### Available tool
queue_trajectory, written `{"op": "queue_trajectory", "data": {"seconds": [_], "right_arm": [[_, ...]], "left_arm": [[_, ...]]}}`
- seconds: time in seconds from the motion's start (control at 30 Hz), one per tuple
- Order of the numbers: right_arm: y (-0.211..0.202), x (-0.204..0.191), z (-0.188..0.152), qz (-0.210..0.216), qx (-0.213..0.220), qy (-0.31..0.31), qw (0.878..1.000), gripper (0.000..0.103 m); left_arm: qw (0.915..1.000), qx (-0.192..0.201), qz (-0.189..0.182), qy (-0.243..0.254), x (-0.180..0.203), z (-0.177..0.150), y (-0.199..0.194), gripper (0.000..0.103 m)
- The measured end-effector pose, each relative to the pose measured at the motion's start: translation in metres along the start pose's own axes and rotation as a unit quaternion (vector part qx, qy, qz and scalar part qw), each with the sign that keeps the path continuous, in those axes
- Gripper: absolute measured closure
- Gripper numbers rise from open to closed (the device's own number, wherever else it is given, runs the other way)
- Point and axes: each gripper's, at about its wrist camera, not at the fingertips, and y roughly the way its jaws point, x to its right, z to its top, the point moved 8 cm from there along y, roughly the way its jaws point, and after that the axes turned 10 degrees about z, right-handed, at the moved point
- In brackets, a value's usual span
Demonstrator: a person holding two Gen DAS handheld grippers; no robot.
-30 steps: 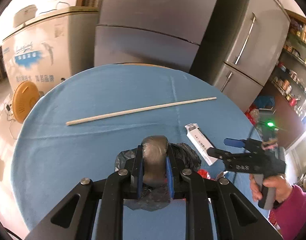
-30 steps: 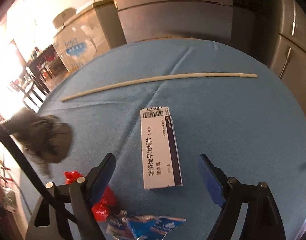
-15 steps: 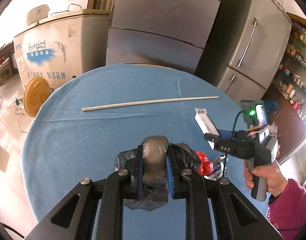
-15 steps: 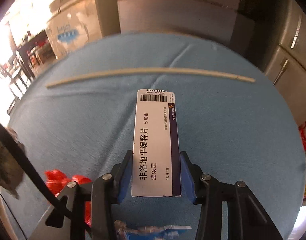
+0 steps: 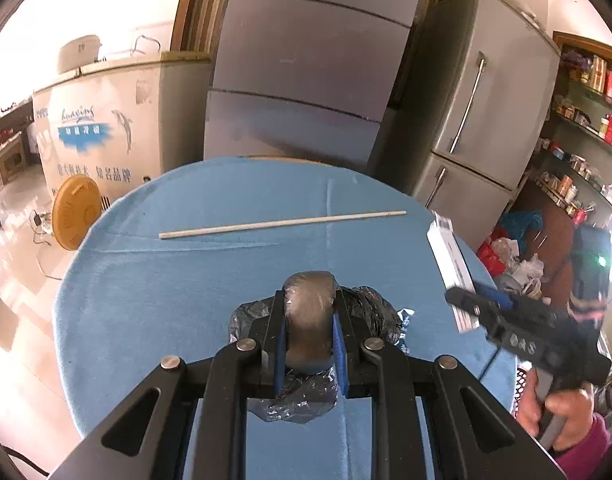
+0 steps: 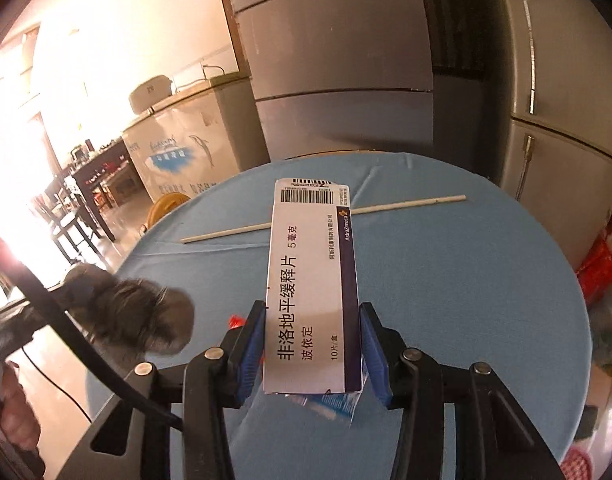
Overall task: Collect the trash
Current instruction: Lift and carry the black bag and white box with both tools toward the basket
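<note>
A second ago the medicine box (image 6: 312, 280) lay flat near the table's (image 6: 466, 280) front edge between open jaws; now the right gripper (image 6: 312, 350) clamps it and holds it above the blue cloth. The left gripper (image 5: 308, 328) stays closed on the black bag (image 5: 306, 308), lifted slightly. The long stick (image 5: 281, 223) lies unmoved toward the far edge.

We see a blue-covered bench (image 5: 153, 304), two grey fridges (image 5: 478, 120) beyond its far edge, a white freezer (image 5: 105, 128) far left, and shelves (image 5: 586, 120) right.
</note>
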Motion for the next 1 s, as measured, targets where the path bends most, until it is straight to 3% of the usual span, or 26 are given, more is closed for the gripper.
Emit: {"op": "queue_trajectory", "data": {"seconds": [0.17,0.47,1.0], "right_arm": [[-0.037,-0.013,-0.025,0.003,0.011,0.015,1.0,0.055],[-0.087,-0.019,-0.039,-0.007,0.029,0.028,0.999,0.055],[-0.122,-0.089,-0.016,0.003,0.065,-0.029,0.997,0.055]], "left_arm": [[0.9995,0.031,0.002,0.006,0.006,-0.001,-0.032,0.082],[0.9976,0.067,0.002,0.018,0.01,-0.004,-0.08,0.082],[0.9939,0.108,-0.007,0.02,0.006,-0.009,-0.136,0.082]]}}
